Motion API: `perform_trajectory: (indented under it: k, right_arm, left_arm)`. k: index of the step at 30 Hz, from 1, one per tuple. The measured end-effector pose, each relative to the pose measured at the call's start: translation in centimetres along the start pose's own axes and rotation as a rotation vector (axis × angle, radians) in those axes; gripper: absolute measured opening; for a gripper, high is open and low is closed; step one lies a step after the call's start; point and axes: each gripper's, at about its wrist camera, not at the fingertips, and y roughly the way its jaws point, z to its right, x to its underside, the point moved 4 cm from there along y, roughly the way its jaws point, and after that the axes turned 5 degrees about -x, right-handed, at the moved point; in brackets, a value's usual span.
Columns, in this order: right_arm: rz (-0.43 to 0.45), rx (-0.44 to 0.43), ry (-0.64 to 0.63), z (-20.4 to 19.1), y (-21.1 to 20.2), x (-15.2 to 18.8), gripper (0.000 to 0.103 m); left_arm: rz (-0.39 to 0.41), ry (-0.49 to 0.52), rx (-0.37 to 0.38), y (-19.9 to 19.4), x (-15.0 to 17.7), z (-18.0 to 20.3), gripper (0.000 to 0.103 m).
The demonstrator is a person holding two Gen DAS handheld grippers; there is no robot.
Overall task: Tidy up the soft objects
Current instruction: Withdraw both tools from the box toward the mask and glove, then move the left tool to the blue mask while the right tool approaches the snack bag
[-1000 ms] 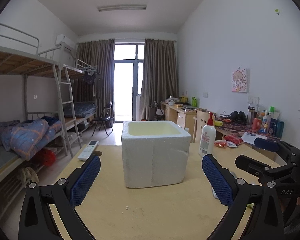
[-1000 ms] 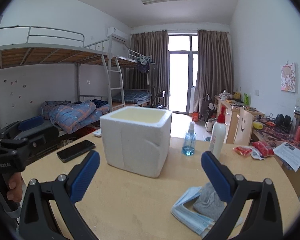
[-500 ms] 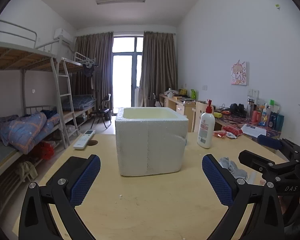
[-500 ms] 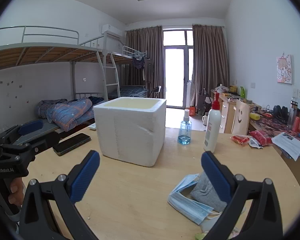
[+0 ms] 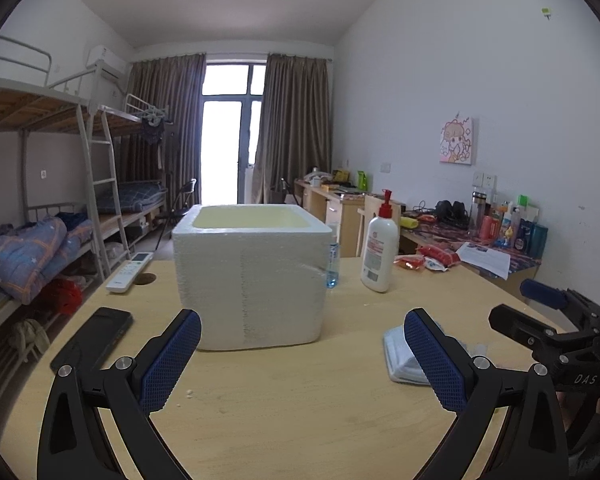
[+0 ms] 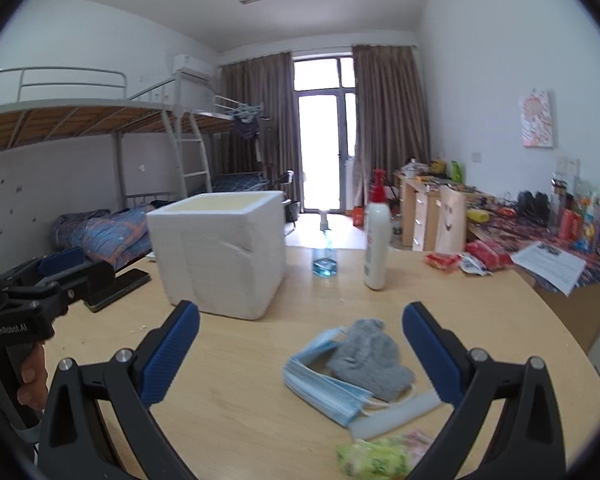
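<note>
On the wooden table (image 5: 300, 420), in the left wrist view, the white foam box (image 5: 250, 276) stands just ahead of the left gripper (image 5: 302, 364), whose blue pads are spread wide with nothing between them. To the right of the box, partly hidden behind the right pad, a corner of the soft pile (image 5: 400, 360) shows, and beyond it the right gripper (image 5: 540, 308) comes in from the side. In the right wrist view, the right gripper (image 6: 300, 356) is also released and empty, held low and level over the table. The grey cloth (image 6: 366, 354) lies on the blue face masks (image 6: 324, 384) to the right of the box, directly ahead between the two pads but apart from them. The pile's long axis seems to run diagonally. I judge the right gripper is nearer and should move forward and down.
</note>
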Motion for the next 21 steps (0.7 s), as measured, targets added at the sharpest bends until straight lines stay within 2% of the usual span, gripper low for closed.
perform_trajectory:
  k: [13, 21]
  right_arm:
    - [-0.04, 0.119, 0.076, 5.1, -1.6, 2.1, 0.103]
    - [-0.069, 0.125, 0.125, 7.0, -1.2, 2.9, 0.103]
  left_arm:
    - [-0.072, 0.056, 0.123, 2.9, 1.0, 4.9, 0.102]
    - [-0.116, 0.078, 0.15, 4.7, 1.8, 7.1, 0.102]
